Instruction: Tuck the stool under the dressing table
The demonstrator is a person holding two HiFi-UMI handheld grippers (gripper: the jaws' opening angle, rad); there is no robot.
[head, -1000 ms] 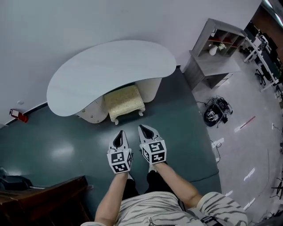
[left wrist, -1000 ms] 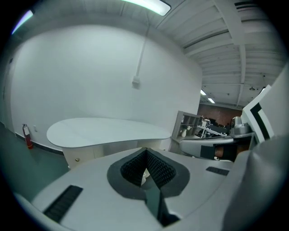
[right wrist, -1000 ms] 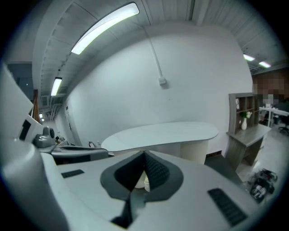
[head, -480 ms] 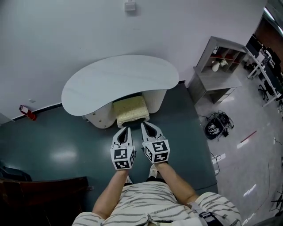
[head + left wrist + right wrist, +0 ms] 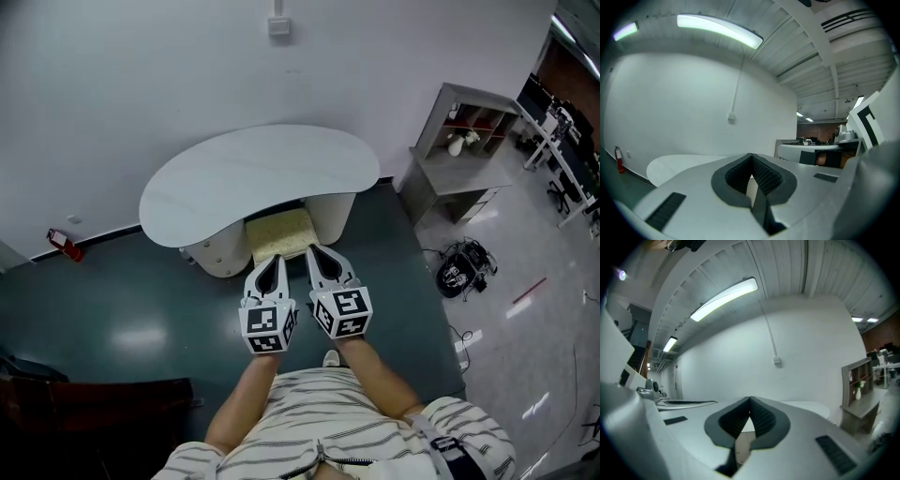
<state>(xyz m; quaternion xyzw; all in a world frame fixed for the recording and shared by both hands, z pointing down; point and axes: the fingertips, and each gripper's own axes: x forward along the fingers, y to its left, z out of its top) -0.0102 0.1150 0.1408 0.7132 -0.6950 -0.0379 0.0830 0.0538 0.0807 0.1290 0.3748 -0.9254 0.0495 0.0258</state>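
Left claw (image 5: 269, 261) pressed together, nothing pinched; its own view shows the jaws meeting at the tip (image 5: 751, 156). Right claw (image 5: 320, 252) also pressed together and empty (image 5: 750, 400). The two sit side by side, held level, not touching. Stool (image 5: 278, 232) is just ahead of both claw tips, partly under the counter (image 5: 253, 173), with only the front of its yellow cushion showing. Counter stands against the white wall. Grey shelf unit (image 5: 459, 141) is well off to the right claw's side, black bag (image 5: 462, 267) on the floor near it.
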